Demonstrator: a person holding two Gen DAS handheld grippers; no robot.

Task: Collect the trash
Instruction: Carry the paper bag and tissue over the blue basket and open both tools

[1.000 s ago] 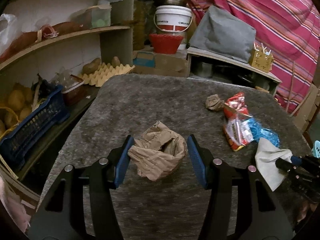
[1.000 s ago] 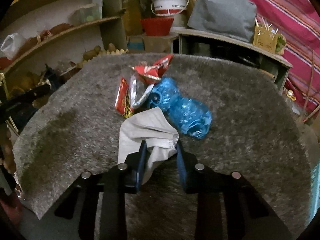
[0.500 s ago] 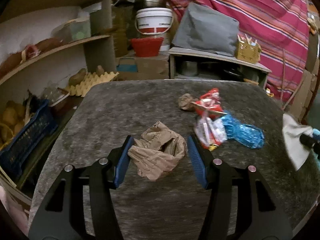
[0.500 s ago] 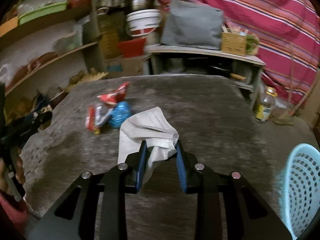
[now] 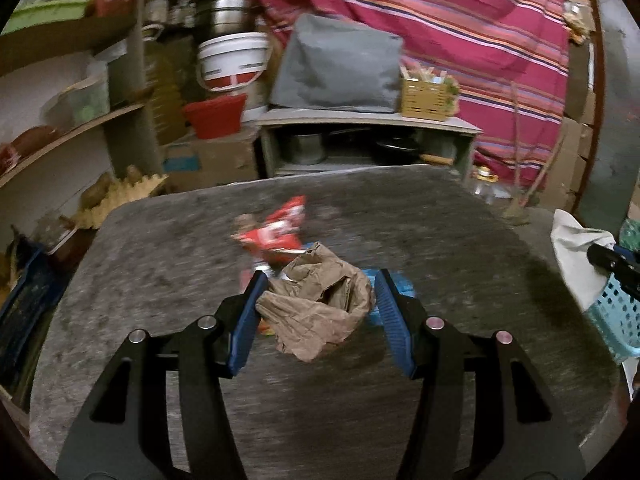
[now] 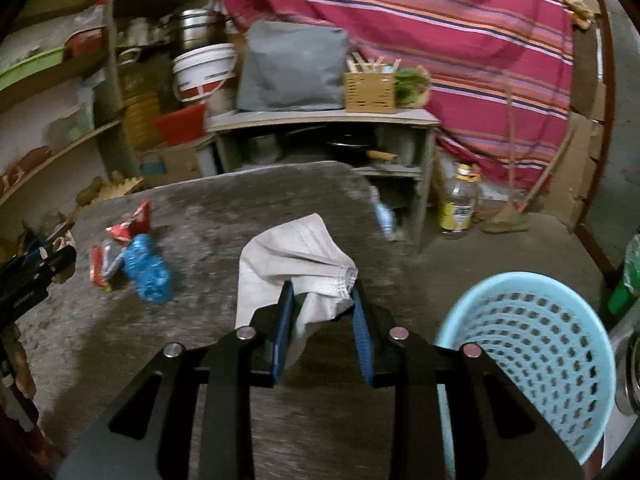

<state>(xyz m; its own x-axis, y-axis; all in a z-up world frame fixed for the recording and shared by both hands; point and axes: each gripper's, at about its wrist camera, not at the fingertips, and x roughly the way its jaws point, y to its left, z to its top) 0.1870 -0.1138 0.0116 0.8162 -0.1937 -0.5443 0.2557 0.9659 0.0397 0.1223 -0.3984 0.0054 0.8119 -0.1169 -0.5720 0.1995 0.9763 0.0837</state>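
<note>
Our right tool (image 6: 322, 304) is clamped on a white face mask (image 6: 294, 264). The mask hangs from the two blue pads, with its wide part fanned up and away to the left of them and one end drooping between them. So its long side runs from the pads up and to the left.

Our left tool (image 5: 318, 306) is clamped on a crumpled brown paper bag (image 5: 316, 306). The bag is a round wad, so it has no real long side. Its open mouth faces up and a bit to the right.

Now we look outward. The light blue basket (image 6: 528, 356) sits off the worktop (image 6: 208, 216), low and to the right of our right tool, very near it. Its open mouth faces up. In the left view the basket (image 5: 612, 312) is far over at the right edge, past the mask. So we think our right hand is the nearer one and should drop first, going right and down. Our left hand has to cross more of the worktop.

A red snack wrapper (image 6: 128, 228) and a crushed blue bottle (image 6: 148, 272) lie on the worktop, touching each other, well to the left. The bottle's long side points away from us and a bit left. We think these get picked up after.
</note>
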